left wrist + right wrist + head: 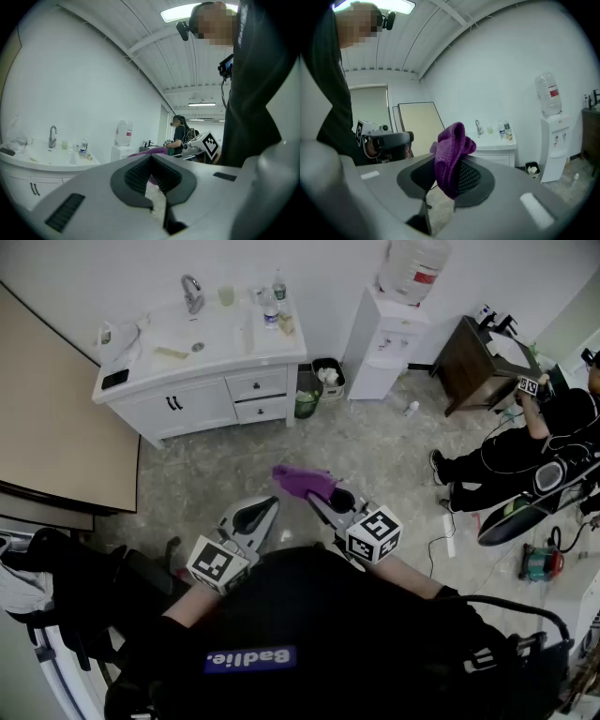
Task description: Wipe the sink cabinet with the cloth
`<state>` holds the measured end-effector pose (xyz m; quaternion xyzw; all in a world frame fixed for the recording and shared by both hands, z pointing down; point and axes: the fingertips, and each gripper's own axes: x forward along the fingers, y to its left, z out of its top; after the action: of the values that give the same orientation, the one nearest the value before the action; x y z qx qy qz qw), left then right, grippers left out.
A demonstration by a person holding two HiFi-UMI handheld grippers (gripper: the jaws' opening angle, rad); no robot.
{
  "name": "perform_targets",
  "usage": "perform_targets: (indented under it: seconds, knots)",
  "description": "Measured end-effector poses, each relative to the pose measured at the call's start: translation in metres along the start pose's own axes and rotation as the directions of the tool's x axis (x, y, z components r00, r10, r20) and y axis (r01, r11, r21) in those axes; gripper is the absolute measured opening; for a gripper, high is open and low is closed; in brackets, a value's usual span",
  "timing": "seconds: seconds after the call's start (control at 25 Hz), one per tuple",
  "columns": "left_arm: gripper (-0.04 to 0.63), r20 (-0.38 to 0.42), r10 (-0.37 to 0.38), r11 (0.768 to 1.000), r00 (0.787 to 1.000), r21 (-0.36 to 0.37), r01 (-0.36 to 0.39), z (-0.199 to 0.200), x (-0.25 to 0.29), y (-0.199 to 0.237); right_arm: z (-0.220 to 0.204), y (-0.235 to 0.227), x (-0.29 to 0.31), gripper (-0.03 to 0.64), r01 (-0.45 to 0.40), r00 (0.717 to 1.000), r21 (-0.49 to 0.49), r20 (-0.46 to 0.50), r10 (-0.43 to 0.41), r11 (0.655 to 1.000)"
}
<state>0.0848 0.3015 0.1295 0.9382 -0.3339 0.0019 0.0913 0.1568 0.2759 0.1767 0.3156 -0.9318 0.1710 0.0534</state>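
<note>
Floor (pixel 234 465) fills most of your head view, pale and speckled, and there's a good stretch of it between you and the white sink cabinet (pixel 202 404) against the back wall. A white water dispenser (pixel 386 348) stands to the cabinet's right, with a small bin (pixel 328 378) tucked between the two. Another person (pixel 525 451) in dark clothes is down low on the floor at the far right.

Closer in, you're holding both grippers out side by side in front of your chest, well apart from the cabinet. Your left gripper (pixel 265 512) has its jaws closed together with nothing between them. Your right gripper (pixel 323 501) is clamped on the purple cloth (pixel 302 481). In the right gripper view the cloth bunches up above the jaws and hangs a little below them. So the cloth is up in the air with you, not touching the cabinet.

On the cabinet top there's a chrome faucet (pixel 192 292) at the back and a couple of small bottles (pixel 272 310) near the right end.
</note>
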Motion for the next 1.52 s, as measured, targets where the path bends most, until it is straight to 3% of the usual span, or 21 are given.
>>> perform_targets:
  seconds: [0.6, 1.28, 1.52]
  knots:
    - [0.005, -0.021, 0.021, 1.0, 1.0, 0.013, -0.021, 0.003, 0.006, -0.002, 0.001, -0.005, 0.0, 0.087, -0.033, 0.999, 0.008, 0.006, 0.033, 0.999]
    - [0.005, 0.0, 0.177, 0.984, 0.984, 0.035, -0.177, 0.017, 0.065, 0.003, 0.021, -0.071, -0.007, 0.087, -0.13, 0.992, 0.013, 0.007, 0.13, 0.991]
    - [0.005, 0.011, 0.205, 0.978, 0.979, 0.027, -0.206, 0.013, 0.072, 0.031, 0.02, -0.088, 0.014, 0.087, -0.144, 0.989, 0.016, -0.024, 0.145, 0.989]
